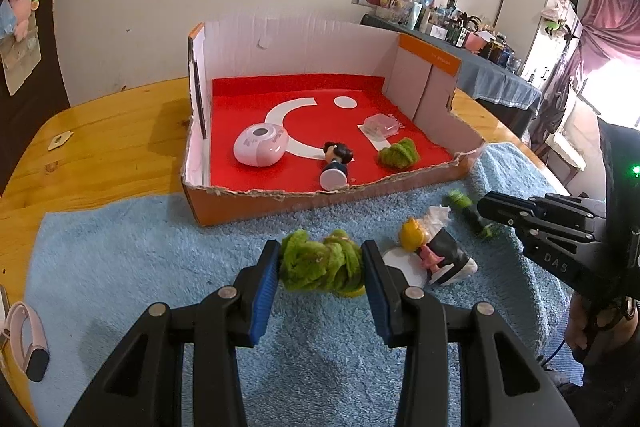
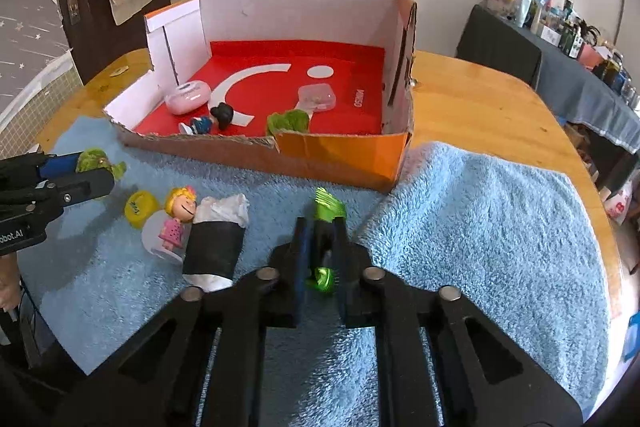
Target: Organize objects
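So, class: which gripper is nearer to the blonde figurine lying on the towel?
Left. The left gripper sits just beside the blonde figurine; the right gripper is farther off, beyond the black roll.

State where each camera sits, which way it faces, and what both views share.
Left wrist: on the left gripper, facing the cardboard box; its pads clamp a green scrunchie; right gripper at right edge.
Right wrist: on the right gripper, facing the same box; shut on a green hair clip.
Shared: box, blue towel, blonde figurine.
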Action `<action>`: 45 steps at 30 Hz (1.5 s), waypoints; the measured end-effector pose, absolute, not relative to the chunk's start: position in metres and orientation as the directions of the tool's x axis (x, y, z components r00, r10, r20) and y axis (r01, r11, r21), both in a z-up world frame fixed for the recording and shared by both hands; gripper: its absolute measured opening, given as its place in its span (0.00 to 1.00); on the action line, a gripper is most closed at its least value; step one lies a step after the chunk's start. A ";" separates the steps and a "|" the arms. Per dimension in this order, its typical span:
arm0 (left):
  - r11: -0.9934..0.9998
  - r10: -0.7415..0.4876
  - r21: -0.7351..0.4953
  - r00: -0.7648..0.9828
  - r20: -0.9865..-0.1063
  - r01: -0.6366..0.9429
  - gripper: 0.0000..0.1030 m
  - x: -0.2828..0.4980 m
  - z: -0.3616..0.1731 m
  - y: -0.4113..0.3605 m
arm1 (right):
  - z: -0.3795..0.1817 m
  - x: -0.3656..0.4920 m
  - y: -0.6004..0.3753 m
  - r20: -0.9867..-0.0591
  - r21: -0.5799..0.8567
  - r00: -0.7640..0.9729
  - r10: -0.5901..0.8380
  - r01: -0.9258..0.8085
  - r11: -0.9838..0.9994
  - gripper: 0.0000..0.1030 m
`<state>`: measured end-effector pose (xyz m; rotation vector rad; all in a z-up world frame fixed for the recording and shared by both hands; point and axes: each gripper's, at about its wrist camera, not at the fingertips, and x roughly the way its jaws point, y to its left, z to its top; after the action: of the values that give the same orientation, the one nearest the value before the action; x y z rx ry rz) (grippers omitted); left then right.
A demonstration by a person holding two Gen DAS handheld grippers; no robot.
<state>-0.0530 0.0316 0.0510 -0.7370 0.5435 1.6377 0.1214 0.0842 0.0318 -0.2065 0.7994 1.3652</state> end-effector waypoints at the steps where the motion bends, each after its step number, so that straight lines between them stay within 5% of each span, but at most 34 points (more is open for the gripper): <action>1: -0.192 0.685 -0.046 -0.100 -0.722 -0.980 0.42 -0.053 0.051 0.031 | 0.033 0.121 0.084 -0.613 0.308 -0.004 0.790 -0.922 0.235 0.07; 15: -0.210 0.663 -0.056 -0.101 -0.742 -0.976 0.43 -0.060 0.042 0.032 | 0.028 0.124 0.085 -0.627 0.339 -0.028 0.778 -0.910 0.240 0.11; 18: -0.233 0.643 -0.067 -0.102 -0.759 -0.970 0.43 -0.066 0.033 0.033 | 0.025 0.123 0.085 -0.632 0.331 -0.018 0.775 -0.910 0.248 0.34; 19: -0.239 0.636 -0.070 -0.102 -0.765 -0.968 0.44 -0.069 0.029 0.032 | 0.024 0.123 0.084 -0.627 0.332 -0.019 0.779 -0.911 0.245 0.57; 20: -0.245 0.628 -0.071 -0.103 -0.771 -0.967 0.46 -0.071 0.026 0.032 | 0.025 0.122 0.082 -0.620 0.327 -0.012 0.785 -0.913 0.244 0.69; 26: -0.250 0.625 -0.078 -0.100 -0.774 -0.965 0.61 -0.074 0.021 0.030 | 0.023 0.122 0.086 -0.630 0.309 0.001 0.777 -0.918 0.251 0.69; 31: -0.251 0.624 -0.060 -0.114 -0.773 -0.966 0.62 -0.073 0.019 0.030 | 0.020 0.116 0.092 -0.648 0.273 0.005 0.762 -0.932 0.238 0.64; 32: -0.249 0.625 -0.056 -0.117 -0.772 -0.967 0.60 -0.073 0.019 0.030 | 0.019 0.115 0.093 -0.654 0.266 0.003 0.756 -0.935 0.234 0.52; 34: -0.245 0.626 -0.039 -0.128 -0.769 -0.969 0.41 -0.071 0.018 0.030 | 0.014 0.112 0.097 -0.681 0.233 0.022 0.732 -0.941 0.245 0.34; 35: -0.243 0.628 -0.037 -0.128 -0.768 -0.969 0.41 -0.070 0.018 0.030 | 0.014 0.112 0.096 -0.680 0.205 0.053 0.732 -0.944 0.259 0.27; 45: -0.219 0.657 -0.055 -0.106 -0.747 -0.974 0.41 -0.065 0.031 0.026 | 0.026 0.122 0.081 -0.647 0.231 0.058 0.760 -0.935 0.268 0.24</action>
<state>-0.0652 0.0261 0.0311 -0.7850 0.5527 1.6488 0.1221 0.0806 0.0263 -0.2784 0.7696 1.3101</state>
